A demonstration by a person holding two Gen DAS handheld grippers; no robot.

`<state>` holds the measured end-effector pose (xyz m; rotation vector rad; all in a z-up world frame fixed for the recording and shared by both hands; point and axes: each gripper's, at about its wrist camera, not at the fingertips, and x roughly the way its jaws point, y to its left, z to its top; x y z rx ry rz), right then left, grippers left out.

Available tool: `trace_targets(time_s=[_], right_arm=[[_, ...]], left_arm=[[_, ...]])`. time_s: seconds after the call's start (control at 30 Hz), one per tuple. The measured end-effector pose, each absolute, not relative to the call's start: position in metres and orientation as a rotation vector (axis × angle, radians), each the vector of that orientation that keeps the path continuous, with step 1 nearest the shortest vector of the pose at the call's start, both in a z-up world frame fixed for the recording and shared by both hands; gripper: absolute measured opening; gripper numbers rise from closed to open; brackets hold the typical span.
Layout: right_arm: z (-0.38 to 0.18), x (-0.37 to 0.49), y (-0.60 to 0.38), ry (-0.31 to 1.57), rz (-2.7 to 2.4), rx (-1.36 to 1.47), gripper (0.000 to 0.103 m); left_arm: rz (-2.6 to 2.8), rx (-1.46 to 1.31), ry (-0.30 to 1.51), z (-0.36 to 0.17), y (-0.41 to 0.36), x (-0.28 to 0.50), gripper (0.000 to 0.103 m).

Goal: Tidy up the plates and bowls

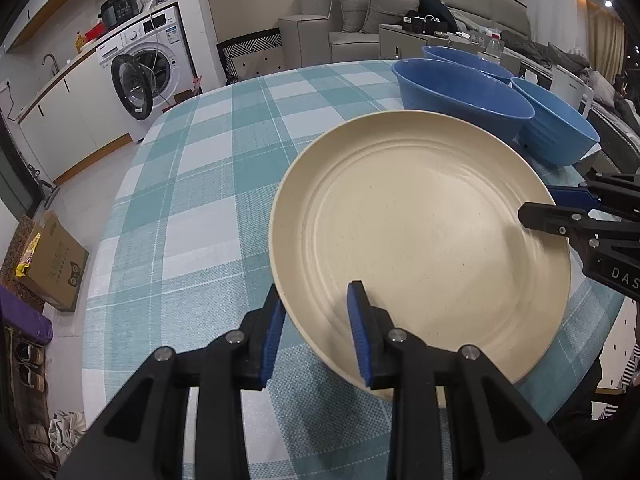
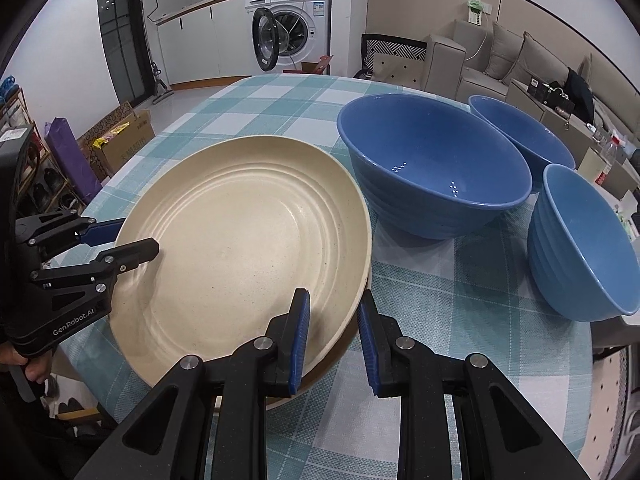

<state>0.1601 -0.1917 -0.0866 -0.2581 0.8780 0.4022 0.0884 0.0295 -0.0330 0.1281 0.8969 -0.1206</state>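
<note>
Left wrist view: the left tool [image 1: 316, 312] straddles the near rim of the cream plate [image 1: 420, 232], one blue pad outside the rim and one inside, clenched on the plate. The right tool [image 1: 540, 204] comes in from the right edge and grips the plate's opposite rim, a black finger on top and a blue pad beneath. The plate sits tilted over the checked worktop [image 1: 200, 200]. A strip of a lower plate [image 1: 400, 394] shows just under its near edge. Beyond the plate stand three blue bowls: the big bowl [image 1: 460, 96] just behind the rim, the far bowl [image 1: 460, 58] behind that, and the side bowl [image 1: 556, 132] to the right.

Right wrist view: the right tool [image 2: 334, 312] is clamped on the plate [image 2: 240, 248] at its near right rim, which runs between the two pads. The left tool [image 2: 138, 236] holds the left rim, one finger above and one below. The lower plate [image 2: 336, 364] peeks out beneath. The big bowl [image 2: 432, 176] stands just beside the plate on the worktop [image 2: 460, 300]. The far bowl [image 2: 520, 136] is behind it and the side bowl [image 2: 580, 248] is near the right edge.
</note>
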Motion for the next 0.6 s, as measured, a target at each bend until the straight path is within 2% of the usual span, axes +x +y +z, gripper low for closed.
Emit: trace_targets(time_s=[0.47, 0.6], right_arm=[[-0.0931, 0.1555, -0.1873, 0.867, 0.356, -0.338, 0.026], [-0.0941, 0.1535, -0.1852, 0.871, 0.355, -0.348, 0.031]], left_arm=[[-0.123, 0.165, 0.910, -0.0361, 0.0234, 0.0868, 0.032], [-0.120, 0.180, 0.915, -0.0376, 0.0205, 0.0861, 0.035]])
